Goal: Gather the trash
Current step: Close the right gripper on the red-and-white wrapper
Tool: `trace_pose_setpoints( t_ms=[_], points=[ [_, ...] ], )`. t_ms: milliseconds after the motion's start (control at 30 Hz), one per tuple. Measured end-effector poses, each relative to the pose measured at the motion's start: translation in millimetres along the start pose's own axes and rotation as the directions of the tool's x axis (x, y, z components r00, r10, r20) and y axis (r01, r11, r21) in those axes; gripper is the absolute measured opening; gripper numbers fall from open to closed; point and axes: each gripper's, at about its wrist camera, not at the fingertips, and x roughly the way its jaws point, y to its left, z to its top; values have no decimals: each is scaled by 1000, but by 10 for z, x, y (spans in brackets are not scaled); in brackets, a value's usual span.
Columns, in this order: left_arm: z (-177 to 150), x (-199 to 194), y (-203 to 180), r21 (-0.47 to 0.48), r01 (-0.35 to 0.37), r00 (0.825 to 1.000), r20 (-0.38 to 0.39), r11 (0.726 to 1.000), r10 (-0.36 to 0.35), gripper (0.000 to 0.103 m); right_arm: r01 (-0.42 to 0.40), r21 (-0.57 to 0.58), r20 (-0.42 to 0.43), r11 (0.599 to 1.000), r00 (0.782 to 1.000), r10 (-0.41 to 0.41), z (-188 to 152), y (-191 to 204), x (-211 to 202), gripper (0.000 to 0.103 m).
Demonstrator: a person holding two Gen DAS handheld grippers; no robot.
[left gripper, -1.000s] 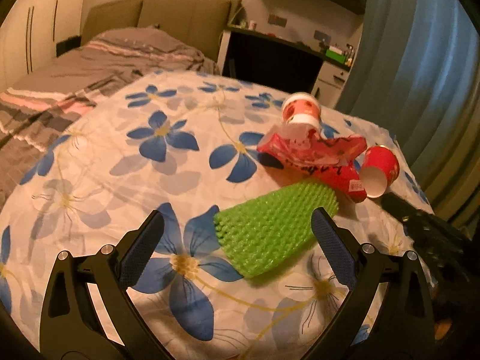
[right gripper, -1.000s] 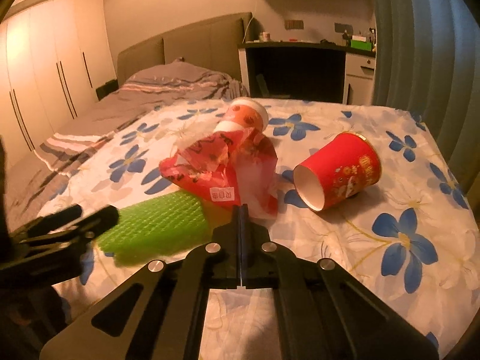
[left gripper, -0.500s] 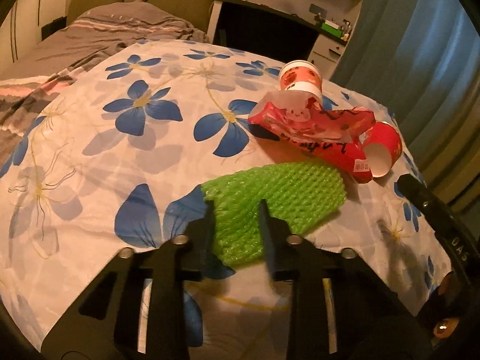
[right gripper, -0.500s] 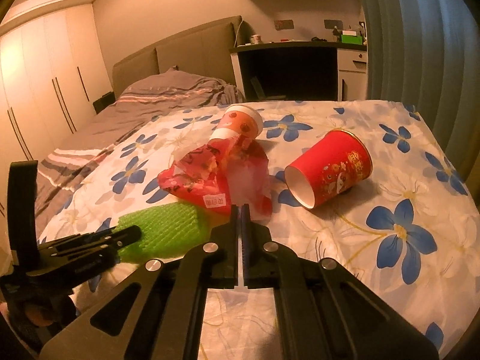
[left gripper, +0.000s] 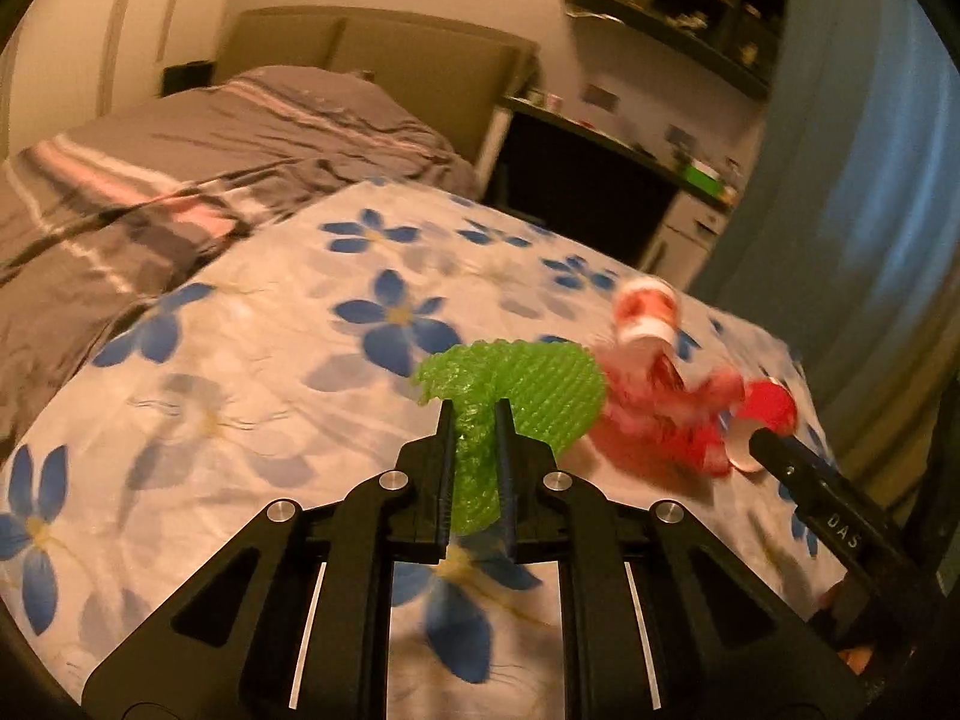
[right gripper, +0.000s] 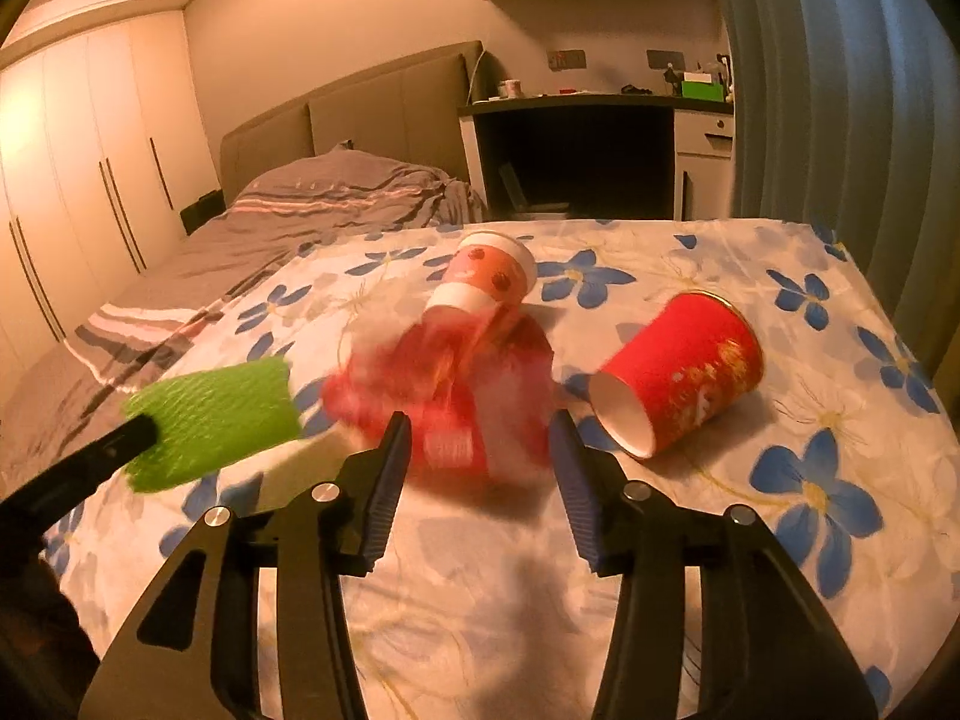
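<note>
A sheet of green bubble wrap [left gripper: 528, 384] hangs lifted off the floral bedspread [left gripper: 252, 360]. My left gripper [left gripper: 475, 417] has it pinched between its pads, the jaws still closing. In the right wrist view the wrap [right gripper: 216, 414] sticks out at the left. My right gripper [right gripper: 478, 420] hovers low over the spread with its jaws opening. A crumpled red wrapper [right gripper: 456, 378], blurred, lies just beyond its tips, untouched. A red paper cup [right gripper: 684, 378] lies on its side to the right. A pink and white cup [right gripper: 486, 276] lies behind the wrapper.
Rumpled grey striped bedding [right gripper: 252, 228] covers the far left of the bed, before a padded headboard [right gripper: 372, 114]. A dark desk [right gripper: 576, 156] stands behind the bed. A curtain [right gripper: 840, 90] hangs along the right edge and wardrobes [right gripper: 72, 168] line the left wall.
My left gripper went from wide open to pinching the green wrap and raised it off the bed. My right gripper opened from shut. The red wrapper has shifted and now looks blurred.
</note>
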Motion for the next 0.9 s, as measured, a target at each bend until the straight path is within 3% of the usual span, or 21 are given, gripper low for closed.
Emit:
trace_pose_setpoints(
  t_ms=[133,400,667,900],
  points=[
    [38,-4,85,-28,-30,999,14,999,31,12,-3,-17,-19,1000,1000,3,70,142,171,48],
    [24,16,94,-31,-18,1000,5,999,18,12,35,-67,-42,997,998,-38,59,303,344,48],
    [15,29,79,-27,-25,1000,2,999,25,12,43,-75,-99,996,994,-50,36,276,543,11],
    [3,52,92,-29,-29,1000,-5,999,29,12,43,-68,-64,997,997,-48,13,239,411,5]
  ],
)
